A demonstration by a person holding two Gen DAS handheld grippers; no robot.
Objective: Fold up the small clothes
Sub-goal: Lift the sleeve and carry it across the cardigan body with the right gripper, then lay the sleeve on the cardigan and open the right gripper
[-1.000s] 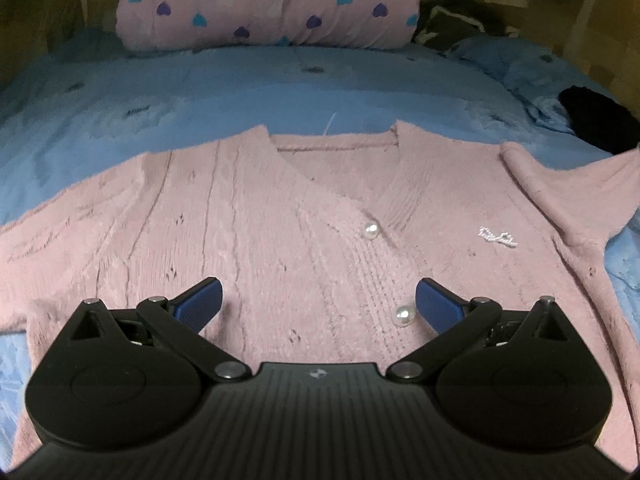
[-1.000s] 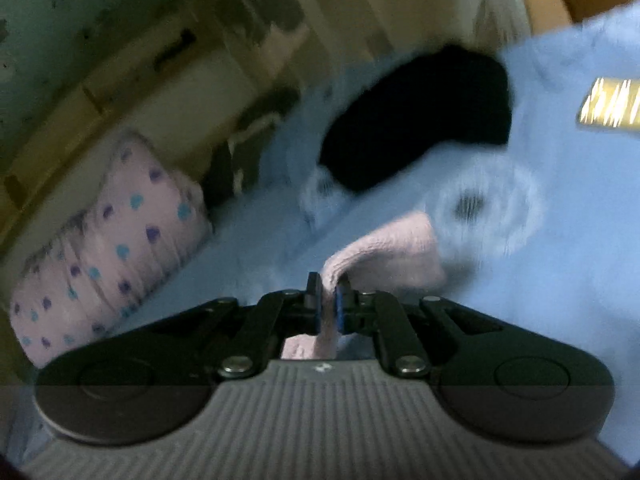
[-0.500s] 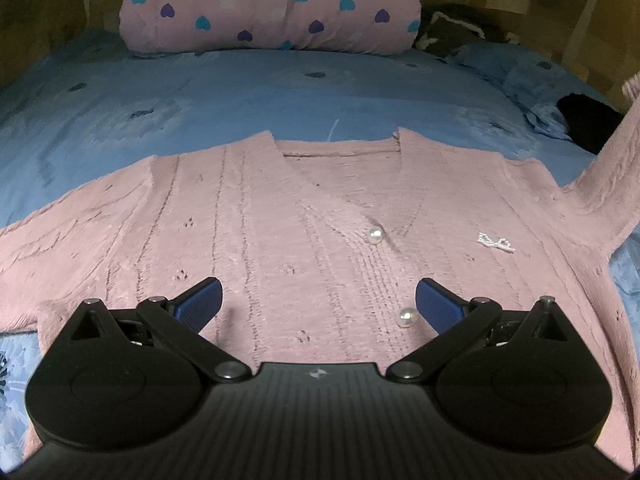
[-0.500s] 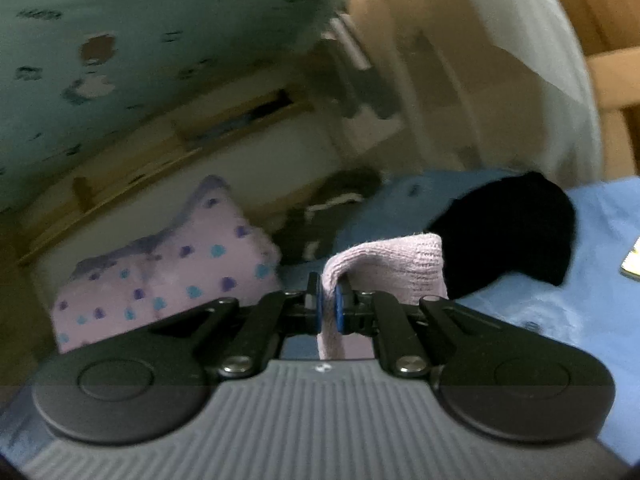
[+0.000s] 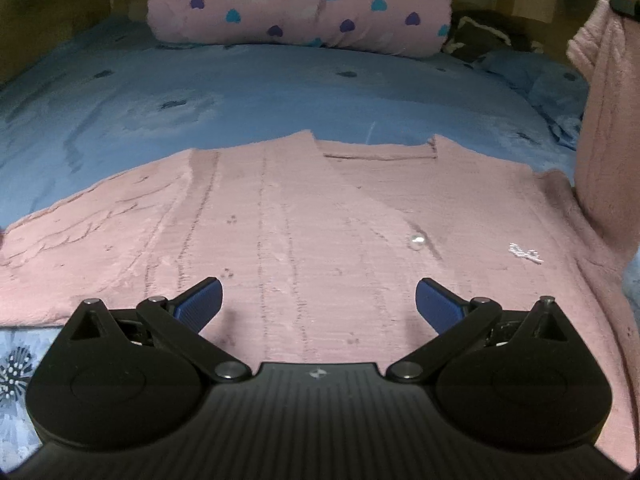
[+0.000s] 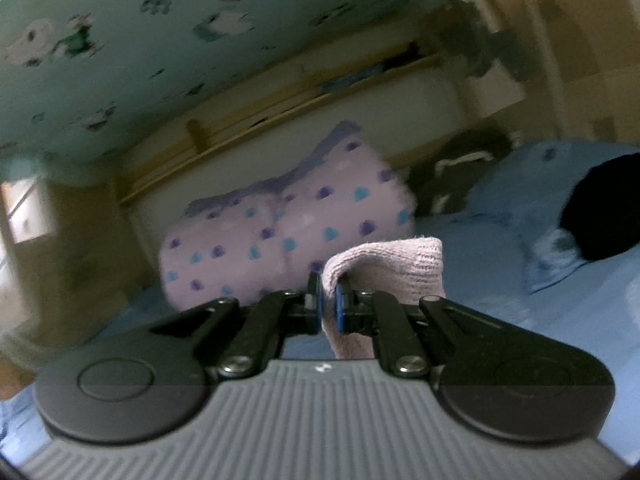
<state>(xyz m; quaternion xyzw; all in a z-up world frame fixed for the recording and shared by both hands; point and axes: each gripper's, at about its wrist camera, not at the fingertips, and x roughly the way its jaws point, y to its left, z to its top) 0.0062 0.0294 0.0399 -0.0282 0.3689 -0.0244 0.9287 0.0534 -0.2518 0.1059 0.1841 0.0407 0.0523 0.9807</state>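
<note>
Across the bed, the blue patterned bedsheet stretched away to a rolled pink quilt dotted with purple and teal hearts at the head. On the sheet lay the pink cable-knit cardigan, front up and spread flat, its right-hand sleeve lifted steeply off the bed. The left tongs hovered over the cardigan's lower front, fingers spread wide and empty. The right tongs were clamped tight on the sleeve's ribbed cuff, held up in the air. One pearl button gleamed below the neckline.
</note>
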